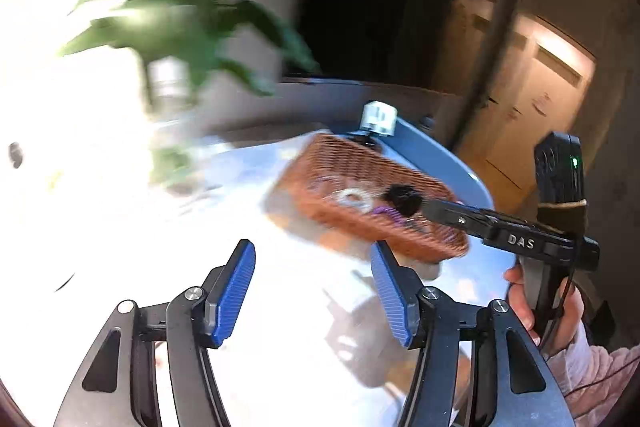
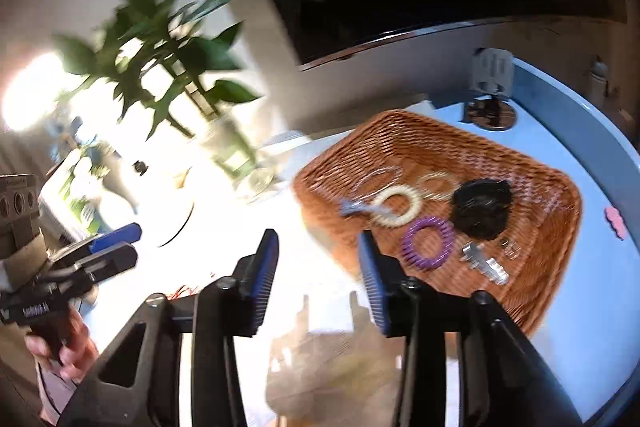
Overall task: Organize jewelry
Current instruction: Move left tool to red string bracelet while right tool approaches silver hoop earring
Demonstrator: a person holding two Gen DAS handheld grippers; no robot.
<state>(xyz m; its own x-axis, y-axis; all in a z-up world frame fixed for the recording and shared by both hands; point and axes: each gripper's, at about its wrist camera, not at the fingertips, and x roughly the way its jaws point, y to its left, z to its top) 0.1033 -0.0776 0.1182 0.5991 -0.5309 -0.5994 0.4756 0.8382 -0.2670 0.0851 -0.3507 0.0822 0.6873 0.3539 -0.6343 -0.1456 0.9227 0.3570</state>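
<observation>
The jewelry lies in a wicker tray on a light blue table. In the right wrist view I can see a cream ring-shaped bracelet, a purple ribbed bracelet, a black scrunchie-like piece, a silver cross pendant and a thin wire hoop; some smaller pieces are too blurred to name. All these pieces are mixed together in one open tray, without compartments.

The right gripper hangs in front of the near edge of the tray, its blue pads spread and nothing between them. The left gripper is also spread and empty, over the bright table to the left of the tray. A potted plant stands further behind.

I judge that one step is finished and a new pick is starting. The next move needs one gripper to come down on a single piece, probably the purple bracelet, which is the nearest, and to pinch it without catching its neighbours.
</observation>
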